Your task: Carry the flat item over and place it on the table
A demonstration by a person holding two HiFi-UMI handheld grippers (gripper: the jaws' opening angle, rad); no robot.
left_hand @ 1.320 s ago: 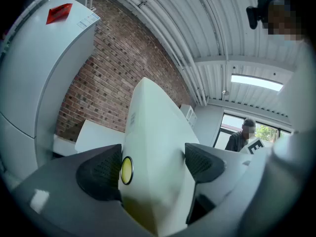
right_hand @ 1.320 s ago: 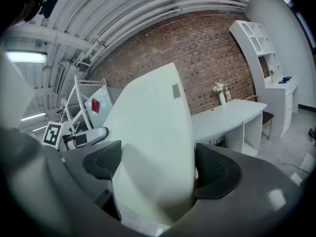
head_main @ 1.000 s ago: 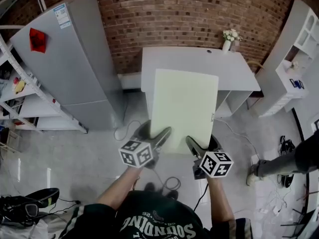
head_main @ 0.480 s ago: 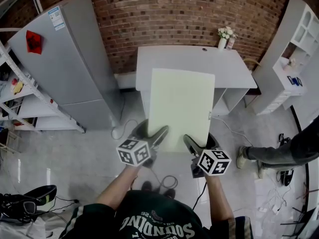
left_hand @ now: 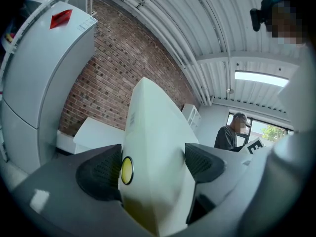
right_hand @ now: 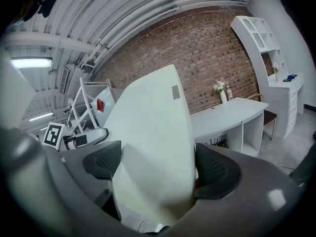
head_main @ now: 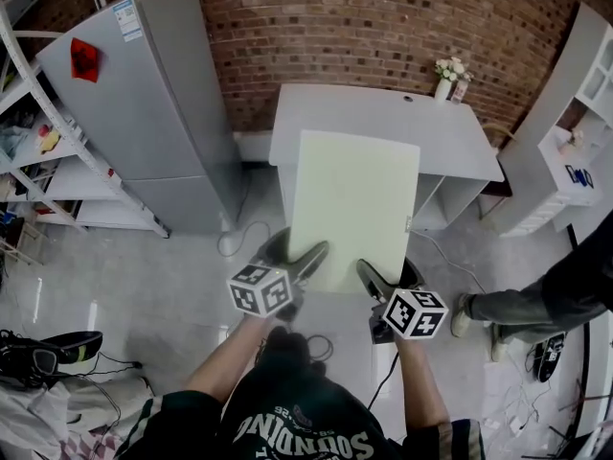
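Bench is standing against the brick wall. Board is hanging in the air before the bench. Left tool and right tool are each clamping the board's near edge.

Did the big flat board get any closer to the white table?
No. The flat board overlaps the white table about as much as before, so it has not visibly moved nearer.

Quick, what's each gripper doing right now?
Left gripper: closed on the pale flat panel.
Right gripper: closed on the same flat panel.
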